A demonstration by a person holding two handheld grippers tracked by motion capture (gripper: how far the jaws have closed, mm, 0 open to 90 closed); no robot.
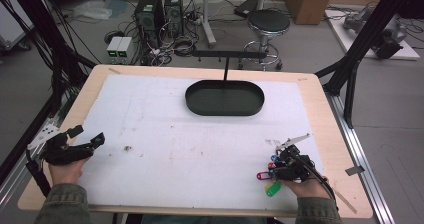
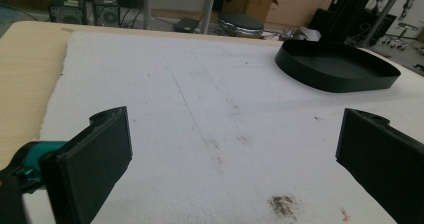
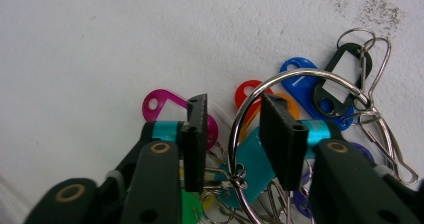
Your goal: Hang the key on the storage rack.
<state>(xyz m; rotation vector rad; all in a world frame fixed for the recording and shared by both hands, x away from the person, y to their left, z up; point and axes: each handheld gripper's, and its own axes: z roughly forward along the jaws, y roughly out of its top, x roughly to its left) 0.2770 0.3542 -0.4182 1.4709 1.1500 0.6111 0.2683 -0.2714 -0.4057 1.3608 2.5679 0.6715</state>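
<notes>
Hovering over key bunch [image 3: 280, 134] at worktop's [image 1: 330, 109] near right edge: right gripper [image 3: 234, 134], jaws parted, ring part-straddled, nothing clamped. Risk: closing on thin ring, slipping, tags scattering. Left gripper [image 2: 232, 159] released, idle.

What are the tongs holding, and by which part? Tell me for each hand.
Left tongs: open over the white mat, holding nothing. Right tongs: jaws straddle the large metal ring of the bunch of key tags, a gap showing; a hold cannot be told.
</notes>
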